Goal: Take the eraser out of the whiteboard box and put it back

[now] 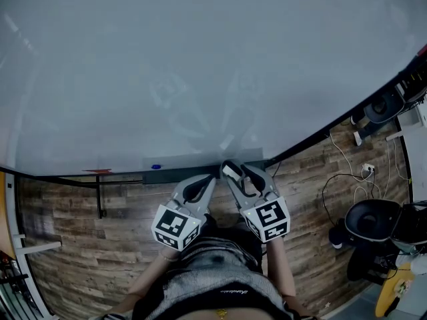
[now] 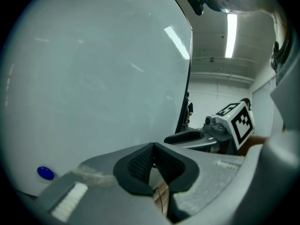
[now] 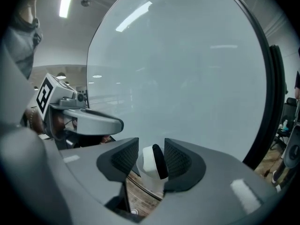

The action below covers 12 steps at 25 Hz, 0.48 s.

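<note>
Whiteboard (image 1: 200, 65) over wood floor (image 1: 80, 225), tray (image 1: 175, 175) along its bottom edge. Left gripper (image 1: 208, 179) at the tray, jaws pressed together, empty. Right gripper (image 1: 233, 167) clamped on eraser (image 3: 152, 161), near the tray's right end.

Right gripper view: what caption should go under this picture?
The right hand-held gripper holds a white-and-black eraser in front of the whiteboard.

From my station I count two grippers, the left gripper (image 1: 208, 181) and the right gripper (image 1: 235, 169), and two marker cubes (image 1: 175, 227), one per gripper. I also count one whiteboard (image 1: 200, 65), one whiteboard box (image 1: 167, 176), one eraser (image 3: 149, 161) and one blue magnet (image 1: 156, 167).
</note>
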Available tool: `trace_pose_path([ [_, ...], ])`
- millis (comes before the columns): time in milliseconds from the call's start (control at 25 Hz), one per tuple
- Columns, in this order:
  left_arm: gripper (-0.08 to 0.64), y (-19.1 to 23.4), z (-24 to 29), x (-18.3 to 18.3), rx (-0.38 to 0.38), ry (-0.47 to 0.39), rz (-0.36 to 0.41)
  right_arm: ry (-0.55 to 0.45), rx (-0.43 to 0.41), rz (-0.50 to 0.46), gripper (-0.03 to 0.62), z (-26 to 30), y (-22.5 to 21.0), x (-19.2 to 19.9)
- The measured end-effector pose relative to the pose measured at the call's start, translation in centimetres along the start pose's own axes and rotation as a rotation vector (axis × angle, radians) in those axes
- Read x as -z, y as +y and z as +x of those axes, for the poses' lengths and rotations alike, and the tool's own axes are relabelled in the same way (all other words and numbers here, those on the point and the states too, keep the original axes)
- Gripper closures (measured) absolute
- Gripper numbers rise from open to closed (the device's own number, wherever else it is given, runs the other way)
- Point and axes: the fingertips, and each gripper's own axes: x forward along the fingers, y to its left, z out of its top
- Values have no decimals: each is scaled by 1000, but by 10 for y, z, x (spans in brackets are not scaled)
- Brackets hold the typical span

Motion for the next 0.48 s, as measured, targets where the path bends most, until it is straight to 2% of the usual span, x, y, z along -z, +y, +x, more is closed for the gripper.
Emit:
trace_pose_path([
  [320,560,-3,0,1,12,3,6,-38,15,-11,565,-4,6,-6],
  [480,560,-9,-1,-2,25,5,25,-100,13,-18,589,-9,14,-20],
])
